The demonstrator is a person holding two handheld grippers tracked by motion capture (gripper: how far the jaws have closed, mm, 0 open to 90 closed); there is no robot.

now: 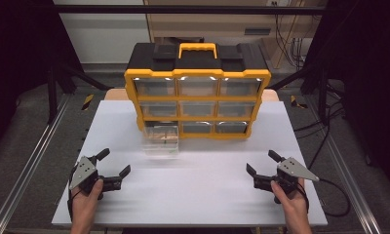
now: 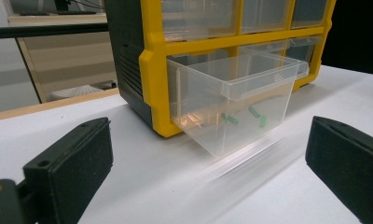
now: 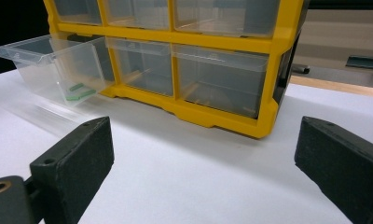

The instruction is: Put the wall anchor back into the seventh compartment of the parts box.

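A yellow and black drawer cabinet [image 1: 198, 92] stands at the upper centre of the high view on a white table [image 1: 203, 195], with its lower left clear drawer [image 1: 161, 140] pulled out toward the person and tilting down at the front, a few small green pieces [image 2: 243, 119] lying inside. The left gripper [image 1: 116, 163], in the lower left of the frame, and the right gripper [image 1: 261, 163], in the lower right, both rest on the table with jaws spread wide and empty. The drawer lies up and right of the left gripper, which is clearly the nearer one, and the drawer's long axis runs out of the cabinet toward the person.
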